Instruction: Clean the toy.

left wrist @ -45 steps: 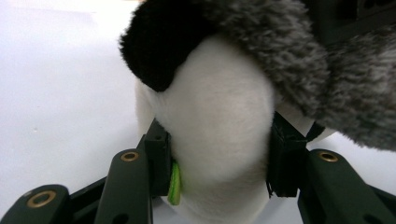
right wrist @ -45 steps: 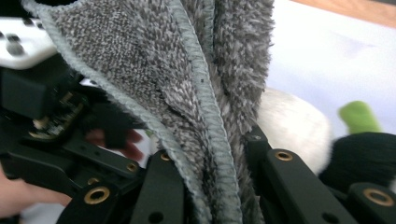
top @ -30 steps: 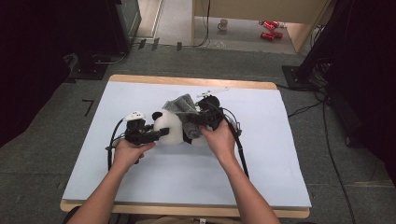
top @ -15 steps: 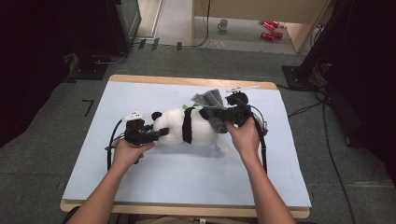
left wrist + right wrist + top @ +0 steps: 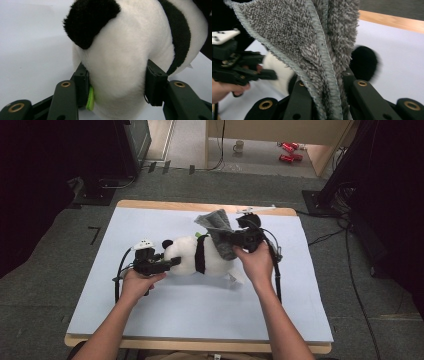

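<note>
A black and white plush panda (image 5: 200, 257) lies on its side at the middle of the table. My left gripper (image 5: 172, 262) is shut on the panda's head (image 5: 117, 67), and its jaws press in from both sides. A grey fluffy cloth (image 5: 220, 232) rests against the panda's rear end. My right gripper (image 5: 225, 239) is shut on a fold of this cloth (image 5: 322, 50), which rises between its jaws. In the right gripper view the left gripper (image 5: 265, 73) and the panda (image 5: 277, 72) show behind the cloth.
The table has a pale blue top (image 5: 200, 305) with a wooden edge (image 5: 200, 346). Beyond the far edge on the floor stand a mug (image 5: 239, 145) and red cans (image 5: 287, 150). Cables (image 5: 272, 265) trail from both grippers across the table.
My right gripper has drawn the grey cloth to the right, off the panda's body, which now lies uncovered. The left gripper has stayed in place on the head.
</note>
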A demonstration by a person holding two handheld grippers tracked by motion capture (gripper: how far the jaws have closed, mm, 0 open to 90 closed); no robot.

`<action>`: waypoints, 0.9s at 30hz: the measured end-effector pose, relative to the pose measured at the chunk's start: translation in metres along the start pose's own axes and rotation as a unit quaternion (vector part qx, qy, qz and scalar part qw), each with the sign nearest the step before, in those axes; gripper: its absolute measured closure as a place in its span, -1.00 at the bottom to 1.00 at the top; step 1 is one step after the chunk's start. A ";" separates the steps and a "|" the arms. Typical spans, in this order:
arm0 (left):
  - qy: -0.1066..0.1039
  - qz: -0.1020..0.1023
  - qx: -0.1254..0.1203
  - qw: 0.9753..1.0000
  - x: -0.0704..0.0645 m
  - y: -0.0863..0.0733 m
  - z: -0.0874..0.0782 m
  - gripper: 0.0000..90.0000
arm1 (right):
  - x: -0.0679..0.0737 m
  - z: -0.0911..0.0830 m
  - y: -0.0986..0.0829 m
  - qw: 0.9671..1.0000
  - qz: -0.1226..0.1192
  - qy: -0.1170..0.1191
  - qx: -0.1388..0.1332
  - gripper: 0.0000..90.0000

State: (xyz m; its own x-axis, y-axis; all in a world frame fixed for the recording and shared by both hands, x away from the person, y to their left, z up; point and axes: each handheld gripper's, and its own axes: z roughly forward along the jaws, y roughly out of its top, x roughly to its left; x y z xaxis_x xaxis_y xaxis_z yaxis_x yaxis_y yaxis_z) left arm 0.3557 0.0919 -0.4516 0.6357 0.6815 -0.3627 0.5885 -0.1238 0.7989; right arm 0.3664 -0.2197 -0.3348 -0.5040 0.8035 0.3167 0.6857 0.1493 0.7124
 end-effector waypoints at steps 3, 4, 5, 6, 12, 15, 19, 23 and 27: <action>-0.001 0.003 0.000 1.000 0.000 0.000 0.000 0.05 | 0.018 0.023 0.006 1.000 -0.008 0.018 0.010 0.74; -0.001 0.004 -0.001 1.000 0.000 0.000 0.000 0.04 | 0.023 0.031 0.008 1.000 -0.012 0.024 0.014 0.74; -0.001 0.005 0.000 1.000 0.000 0.000 0.000 0.02 | 0.028 0.039 0.009 0.999 -0.014 0.031 0.018 0.74; -0.001 0.007 0.000 1.000 0.000 0.000 0.000 0.00 | 0.034 0.046 0.011 0.999 -0.014 0.037 0.023 0.73; 0.001 0.017 -0.002 1.000 -0.002 0.000 0.000 -0.09 | 0.059 0.078 0.015 0.996 -0.008 0.085 0.035 0.73; 0.006 0.022 0.004 1.000 -0.003 0.000 0.000 -0.09 | 0.061 0.092 0.012 0.995 -0.007 0.078 0.057 0.73; 0.003 0.025 -0.001 1.000 -0.002 -0.002 0.001 -0.08 | 0.056 0.093 0.009 0.996 -0.021 0.069 0.053 0.73; 0.005 0.018 0.002 1.000 -0.001 -0.001 0.001 -0.06 | 0.050 0.084 0.008 0.997 -0.031 0.050 0.056 0.73; 0.003 0.009 0.003 1.000 -0.001 -0.001 0.001 -0.05 | 0.034 0.070 0.005 0.997 -0.029 0.021 0.062 0.73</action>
State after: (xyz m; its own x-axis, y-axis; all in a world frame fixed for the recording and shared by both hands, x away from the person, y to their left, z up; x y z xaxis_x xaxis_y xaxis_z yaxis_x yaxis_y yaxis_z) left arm 0.3548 0.0910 -0.4523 0.6432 0.6837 -0.3446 0.5796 -0.1408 0.8026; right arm 0.3895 -0.1516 -0.3644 -0.5643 0.7669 0.3057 0.7137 0.2671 0.6475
